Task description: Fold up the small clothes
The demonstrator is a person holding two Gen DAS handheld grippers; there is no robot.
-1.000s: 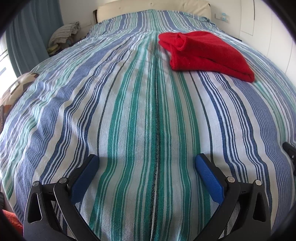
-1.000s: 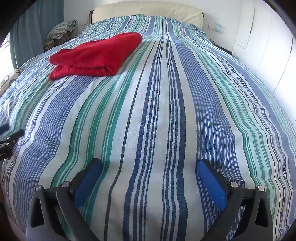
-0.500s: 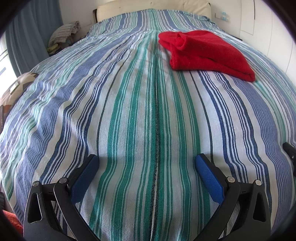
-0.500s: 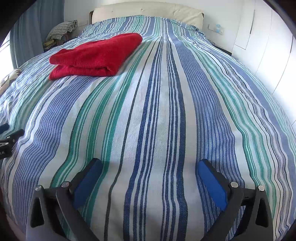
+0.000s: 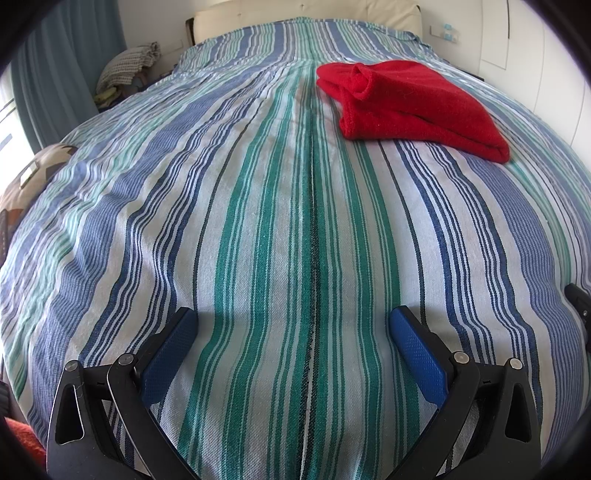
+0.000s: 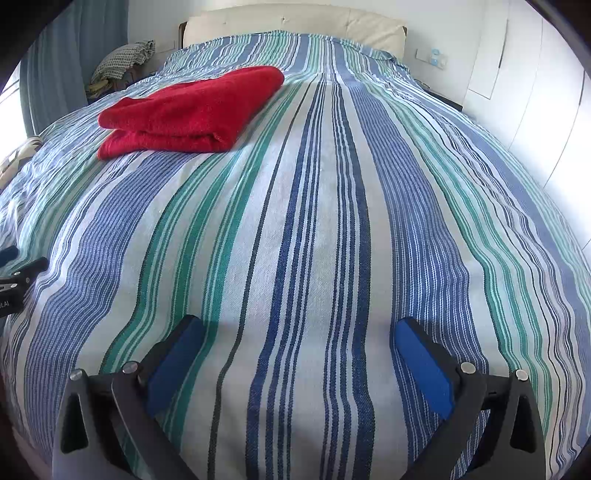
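Left gripper (image 5: 291, 325) first: my blue pads (image 5: 170, 354) sit wide apart with nothing between them, low over the striped bedspread (image 5: 258, 221). I think I hold it this way because it has no job right now, and open fingers are ready to pinch cloth when needed. From this camera the red folded garment (image 5: 413, 107) lies up at about 1 o'clock, well away from the fingers. It looks like a soft knit top, but I cannot tell for sure. One end shows a rolled tube of cloth, maybe a sleeve or a neck, tucked in on top. At the far right edge, near 3 o'clock, I can see a small black bit of my other tool.

Moving right, my right gripper (image 6: 295, 328) is spread wide too, and it holds nothing. It hovers low over the bedspread, just like the left one. From here the red garment (image 6: 192, 107) sits up at about 11 o'clock, so it lies between my two tools but farther up the bed. It is stacked in flat layers with a neat folded edge facing me. I think it was put up there so the near part of the bed is free for the next small piece of clothing.

To me the fold looks finished. A pile of checked cloth (image 6: 122, 61) rests off the bed's far left corner at 10 o'clock, beside the curtain (image 6: 51, 74). The cream headboard (image 6: 295, 22) is at 12 o'clock.
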